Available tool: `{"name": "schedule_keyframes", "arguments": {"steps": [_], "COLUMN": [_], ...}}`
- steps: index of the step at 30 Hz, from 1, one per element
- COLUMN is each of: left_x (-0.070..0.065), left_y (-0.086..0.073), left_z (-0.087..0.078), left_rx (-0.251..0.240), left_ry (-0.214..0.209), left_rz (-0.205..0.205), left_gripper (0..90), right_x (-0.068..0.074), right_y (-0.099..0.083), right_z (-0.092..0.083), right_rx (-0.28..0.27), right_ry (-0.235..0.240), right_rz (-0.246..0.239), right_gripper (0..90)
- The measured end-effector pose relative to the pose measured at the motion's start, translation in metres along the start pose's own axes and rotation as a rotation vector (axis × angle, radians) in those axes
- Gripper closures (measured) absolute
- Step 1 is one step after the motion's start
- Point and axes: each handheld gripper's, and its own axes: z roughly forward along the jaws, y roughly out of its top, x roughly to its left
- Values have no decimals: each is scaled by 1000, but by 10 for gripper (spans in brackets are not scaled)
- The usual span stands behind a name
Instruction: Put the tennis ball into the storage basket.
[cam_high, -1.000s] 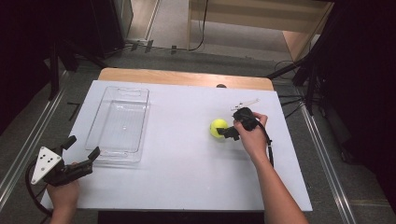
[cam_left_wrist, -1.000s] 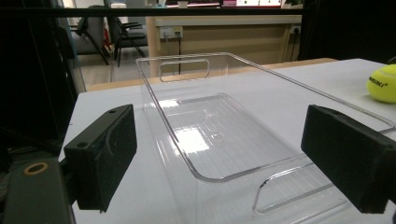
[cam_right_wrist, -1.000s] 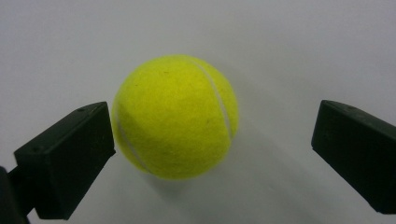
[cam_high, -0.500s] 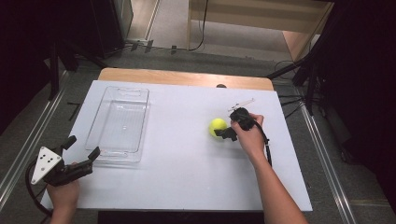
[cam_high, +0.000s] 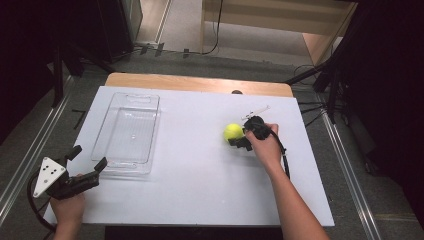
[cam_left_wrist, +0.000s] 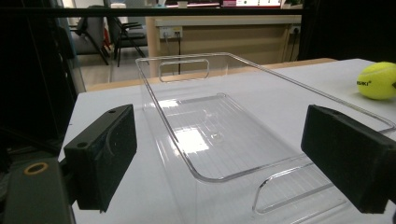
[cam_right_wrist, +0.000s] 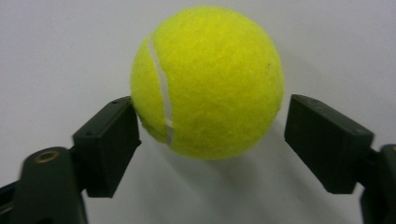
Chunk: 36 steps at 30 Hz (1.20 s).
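The yellow tennis ball (cam_high: 232, 132) lay on the white bench (cam_high: 200, 190), right of the clear plastic tray (cam_high: 128, 131) and well apart from it. The right gripper (cam_right_wrist: 208, 128) had just been closing around the ball: one jaw touched its side, while a narrow gap showed at the other, so it was not yet clamped. The left gripper (cam_left_wrist: 231, 158) hovered at the tray's near end with its jaws wide and nothing between them.
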Motion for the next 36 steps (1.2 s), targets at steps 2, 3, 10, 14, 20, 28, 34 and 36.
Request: {"name": "schedule_keyframes", "arguments": {"steps": [2,3,10,14,20,28,34,36], "left_x": [0,0,0,0,0,0,0,0], "left_y": [0,0,0,0,0,0,0,0], "left_z": [0,0,0,0,0,0,0,0], "left_rx": [0,0,0,0,-1,-2,-3,-3], "left_ry": [0,0,-1,-2,0,2,1,2], "left_rz": [1,0,0,-1,-1,-6,-6,-7], "left_gripper": [110,111,111,110,110,111,110,111], "right_x": [0,0,0,1,2,3,6,6], "right_y": [0,0,2,5,10,13,14,14], "right_z": [1,1,1,4,12,18,22,22], "right_rx": [-4,-7,-24,-22,-17,-13,-17,-18], "right_ry": [4,-1,-9,-2,-3,13,30,28], "right_rz": [-1,-1,-9,-3,-10,-17,-24,-29], "right_gripper": [206,206,178,171,168,168,221,223]}}
